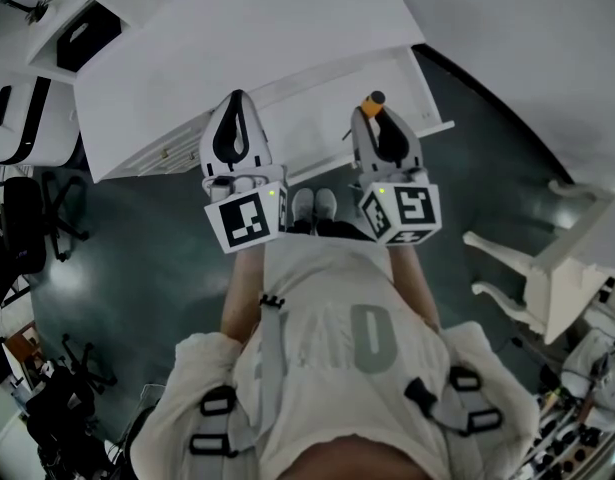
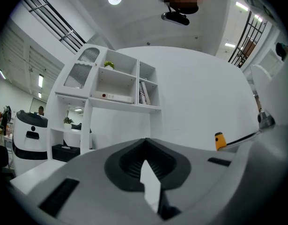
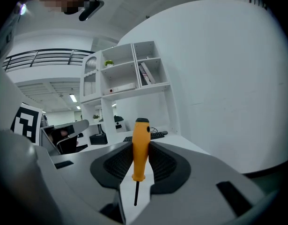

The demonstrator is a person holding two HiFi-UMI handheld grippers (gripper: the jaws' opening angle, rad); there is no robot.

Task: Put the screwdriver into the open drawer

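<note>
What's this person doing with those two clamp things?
A person holds a gripper in each hand at a white desk. The right gripper is clamped on an orange-handled screwdriver, over the open drawer. The left gripper is shut and empty. The screwdriver isn't in the drawer yet.

No word, brand or number reads clearly. On the white cube (image 1: pixel 245 218) behind the fingers of the left gripper (image 1: pixel 236 100), and on its twin (image 1: pixel 402 211) behind those of the right gripper (image 1: pixel 371 110), sit black-and-white square code markers (image 1: pixel 411 206), patterns rather than text. Large grey lettering (image 1: pixel 363 336) on the person's pale shirt (image 1: pixel 317 278), farther back still, cannot be made out.
</note>
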